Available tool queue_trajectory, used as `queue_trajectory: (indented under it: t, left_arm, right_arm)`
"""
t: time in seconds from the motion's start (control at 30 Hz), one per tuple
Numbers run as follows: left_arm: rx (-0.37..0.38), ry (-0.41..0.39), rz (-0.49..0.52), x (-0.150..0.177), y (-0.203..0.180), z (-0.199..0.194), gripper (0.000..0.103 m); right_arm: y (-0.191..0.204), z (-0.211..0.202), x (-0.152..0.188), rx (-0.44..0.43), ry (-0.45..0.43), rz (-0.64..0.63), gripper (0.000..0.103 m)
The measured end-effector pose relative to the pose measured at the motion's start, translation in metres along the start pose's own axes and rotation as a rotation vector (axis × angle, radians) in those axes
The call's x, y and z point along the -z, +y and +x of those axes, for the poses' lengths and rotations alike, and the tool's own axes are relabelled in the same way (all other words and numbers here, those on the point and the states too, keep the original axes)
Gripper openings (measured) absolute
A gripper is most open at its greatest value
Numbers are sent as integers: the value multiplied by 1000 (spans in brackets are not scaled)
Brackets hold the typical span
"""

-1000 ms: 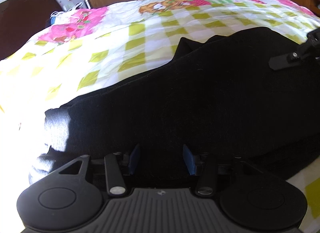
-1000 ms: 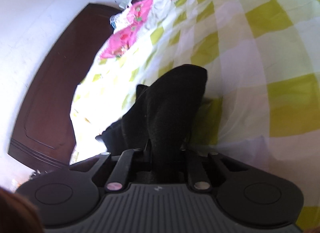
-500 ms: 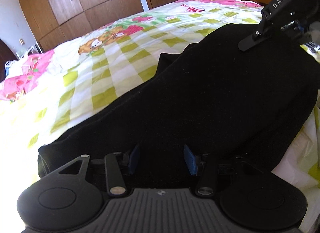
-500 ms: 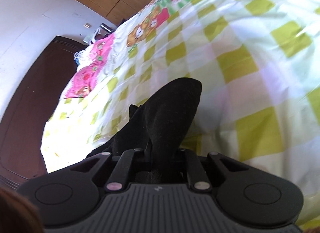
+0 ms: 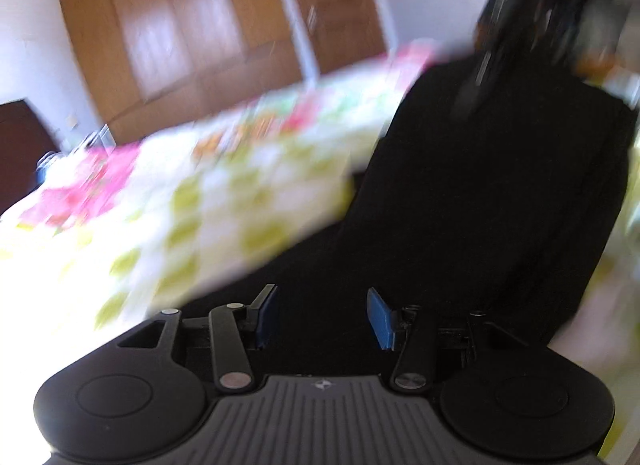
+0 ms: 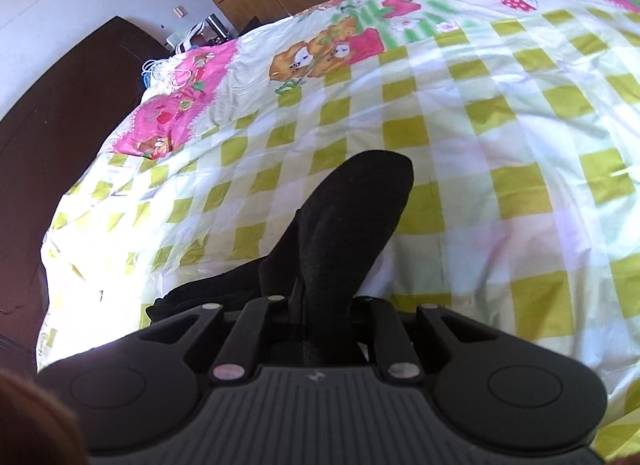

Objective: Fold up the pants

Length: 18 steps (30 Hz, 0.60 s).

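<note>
A bed covered by a checked yellow-and-white quilt (image 6: pixel 500 137) with pink cartoon prints is spread beyond both sets of fingers, and the black pants (image 5: pixel 472 201) are raised from it: a broad dark panel is seen ahead of the left gripper (image 5: pixel 322 315) and up to its right, while a narrower fold is draped forward over the right gripper (image 6: pixel 324 305). The right gripper's fingers are closed almost fully on that fold, the cloth being pinched between them. The left gripper's blue pads (image 5: pixel 380 319) are held about half apart with black fabric between them; because the left view is smeared, it cannot be told whether the pads are pressing on it. The fabric looks thick, matte and limp, and no crease is held. From here the pants could be lost from the left side if nothing is truly gripped there, so that the panel would sag and the fold would land crooked; bunching could also be caused by the single thin pinch on the right.
</note>
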<state>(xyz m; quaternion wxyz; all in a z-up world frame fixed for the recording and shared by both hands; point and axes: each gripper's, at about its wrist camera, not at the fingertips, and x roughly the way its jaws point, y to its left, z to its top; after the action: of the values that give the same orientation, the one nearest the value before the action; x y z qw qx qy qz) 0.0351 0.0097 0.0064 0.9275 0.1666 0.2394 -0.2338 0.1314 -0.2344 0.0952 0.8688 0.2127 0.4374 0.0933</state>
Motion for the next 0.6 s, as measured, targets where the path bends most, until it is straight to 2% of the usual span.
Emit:
queue_trajectory:
  t: [0.07,0.17,0.2,0.3,0.37,0.4,0.5,0.53,0.6]
  left_arm:
    - [25,-8,8,-17,-4,24,61]
    - [-25,91,64,-27,-15,82,60]
    - [0,127,68,-28,-18,99,60]
    - [35,145,83,-31,-30,124,60]
    - [30,132,134,-28,-36,125,61]
    - [25,124,128,-26,-35,119,61]
    - [48,78,3,-27,-21,95,60]
    - [42,69,-7,-24,-21,87,60]
    - [50,61,85,-11,-38,75,60]
  right_arm:
    - [10,0,-2,28,4,-19,12]
    - [6,-1,-1,60,10,13,12]
    - [-1,-2,1,69,10,35,12]
    - [-21,0,9,62,27,122,12]
    - [-29,4,14,66,32,145,12]
    - [-32,5,14,70,30,151,12]
    - [-40,4,13,73,20,167,12]
    - [-43,3,12,69,19,176,12]
    - [-51,3,12,46,22,213,12]
